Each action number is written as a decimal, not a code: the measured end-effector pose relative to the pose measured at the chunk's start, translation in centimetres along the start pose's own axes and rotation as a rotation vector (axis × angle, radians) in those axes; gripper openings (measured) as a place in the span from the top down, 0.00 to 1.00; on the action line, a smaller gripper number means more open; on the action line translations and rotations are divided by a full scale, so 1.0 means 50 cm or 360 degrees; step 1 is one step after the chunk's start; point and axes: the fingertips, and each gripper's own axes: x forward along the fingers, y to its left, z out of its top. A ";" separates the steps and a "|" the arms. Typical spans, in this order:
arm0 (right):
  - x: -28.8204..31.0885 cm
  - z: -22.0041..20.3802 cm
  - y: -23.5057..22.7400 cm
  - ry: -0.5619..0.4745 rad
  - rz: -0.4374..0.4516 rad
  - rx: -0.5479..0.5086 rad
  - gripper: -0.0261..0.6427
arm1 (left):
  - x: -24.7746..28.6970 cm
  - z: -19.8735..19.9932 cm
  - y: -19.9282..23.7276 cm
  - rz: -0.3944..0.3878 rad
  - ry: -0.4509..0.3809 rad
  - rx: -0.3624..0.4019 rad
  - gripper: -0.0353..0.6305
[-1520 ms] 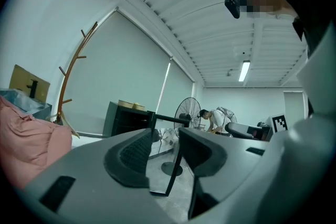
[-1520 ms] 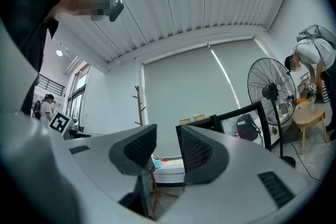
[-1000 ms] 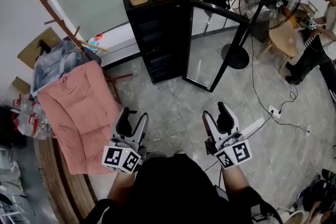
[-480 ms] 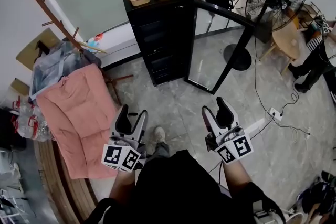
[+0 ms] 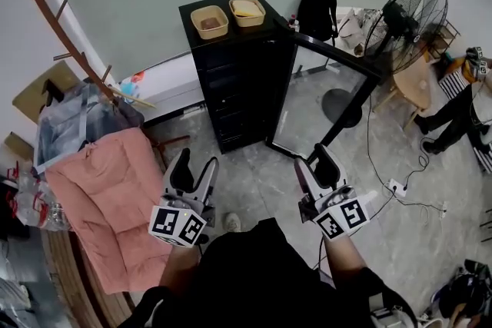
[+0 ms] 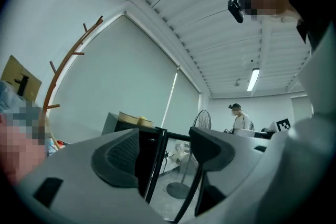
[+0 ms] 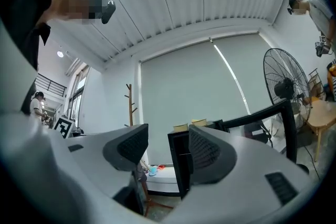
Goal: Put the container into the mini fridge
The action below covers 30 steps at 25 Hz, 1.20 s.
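A black mini fridge (image 5: 234, 81) stands against the wall, its glass door (image 5: 327, 100) swung open to the right. On its top sit two tan containers, the left one (image 5: 209, 21) holding something brown and the right one (image 5: 247, 11) something pale. My left gripper (image 5: 194, 167) and right gripper (image 5: 315, 164) are held side by side in front of my body, well short of the fridge, both open and empty. In the left gripper view the fridge (image 6: 125, 131) and the door frame show between the open jaws. The right gripper view shows the fridge (image 7: 179, 165) and both containers (image 7: 191, 124).
A pedestal fan (image 5: 403, 19) stands right of the door, with a wooden stool (image 5: 415, 73) and a person (image 5: 461, 100) beyond it. A power strip and cable (image 5: 396, 184) lie on the floor at right. A coat rack with pink cloth (image 5: 111, 188) stands at left. A black bag (image 5: 317, 0) sits behind the fridge.
Both grippers have moved forward toward the fridge together with the person, so the fridge now looks nearer. Their jaws stand as wide as before.
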 end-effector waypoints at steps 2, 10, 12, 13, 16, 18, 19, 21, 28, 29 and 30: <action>0.034 -0.004 -0.001 0.0001 -0.0010 -0.0008 0.59 | 0.022 0.008 0.022 -0.0031 -0.0005 -0.0011 0.49; 0.155 -0.028 0.004 0.0005 -0.0060 -0.0032 0.59 | 0.082 0.025 0.117 -0.0124 0.0015 0.0009 0.49; 0.178 -0.037 0.005 0.0018 -0.0066 -0.0029 0.59 | 0.096 0.024 0.141 -0.0135 0.0021 0.0015 0.49; 0.187 -0.043 0.006 0.0028 -0.0067 -0.0028 0.59 | 0.102 0.024 0.153 -0.0135 0.0022 0.0012 0.49; 0.208 -0.056 0.006 0.0071 -0.0062 -0.0039 0.59 | 0.118 0.021 0.178 -0.0124 0.0025 -0.0005 0.49; 0.226 -0.060 -0.001 0.0089 -0.0058 -0.0048 0.59 | 0.129 0.018 0.190 -0.0117 0.0030 -0.0006 0.49; 0.236 -0.061 -0.005 0.0091 -0.0057 -0.0047 0.59 | 0.136 0.016 0.196 -0.0113 0.0034 -0.0003 0.49; 0.258 -0.062 -0.018 0.0084 -0.0051 -0.0039 0.59 | 0.150 0.015 0.208 -0.0103 0.0040 0.0000 0.49; 0.367 -0.067 -0.085 0.0076 0.0024 -0.0005 0.59 | 0.233 0.029 0.237 -0.0091 0.0051 0.0080 0.49; 0.386 -0.067 -0.092 0.0071 0.0045 0.0001 0.59 | 0.248 0.032 0.241 -0.0093 0.0053 0.0097 0.49; 0.404 -0.066 -0.098 0.0065 0.0067 0.0006 0.59 | 0.263 0.035 0.246 -0.0095 0.0056 0.0115 0.49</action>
